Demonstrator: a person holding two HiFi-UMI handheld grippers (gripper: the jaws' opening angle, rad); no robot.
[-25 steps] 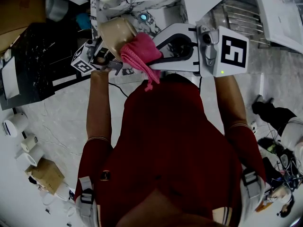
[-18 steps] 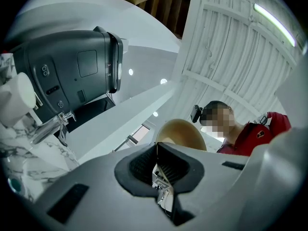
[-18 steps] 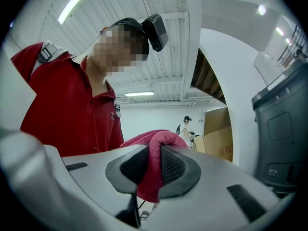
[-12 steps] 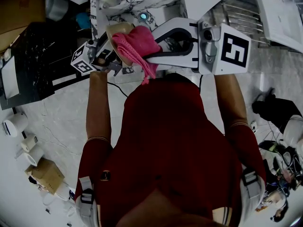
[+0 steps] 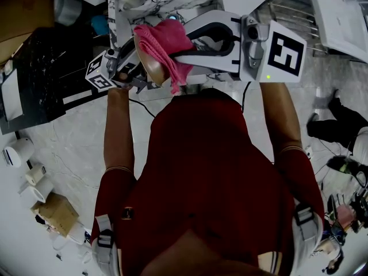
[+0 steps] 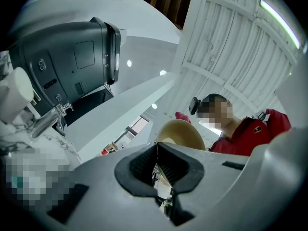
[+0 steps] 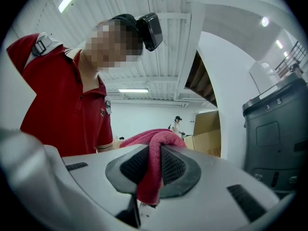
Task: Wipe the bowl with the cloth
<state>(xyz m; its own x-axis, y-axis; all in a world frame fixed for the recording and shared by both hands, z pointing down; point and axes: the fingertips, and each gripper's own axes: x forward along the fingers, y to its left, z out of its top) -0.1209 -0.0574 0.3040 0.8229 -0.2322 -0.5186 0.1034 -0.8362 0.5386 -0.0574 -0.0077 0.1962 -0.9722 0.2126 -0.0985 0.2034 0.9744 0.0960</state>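
Right claw (image 7: 153,166), cloth (image 5: 164,39) farther across bowl (image 5: 150,69)

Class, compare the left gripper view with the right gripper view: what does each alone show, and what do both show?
Left only: the bowl, its rim pinched by the left gripper, and a tap. Right only: the right gripper clamping the cloth, plus cardboard boxes. Both: the person's red shirt and a dark machine.
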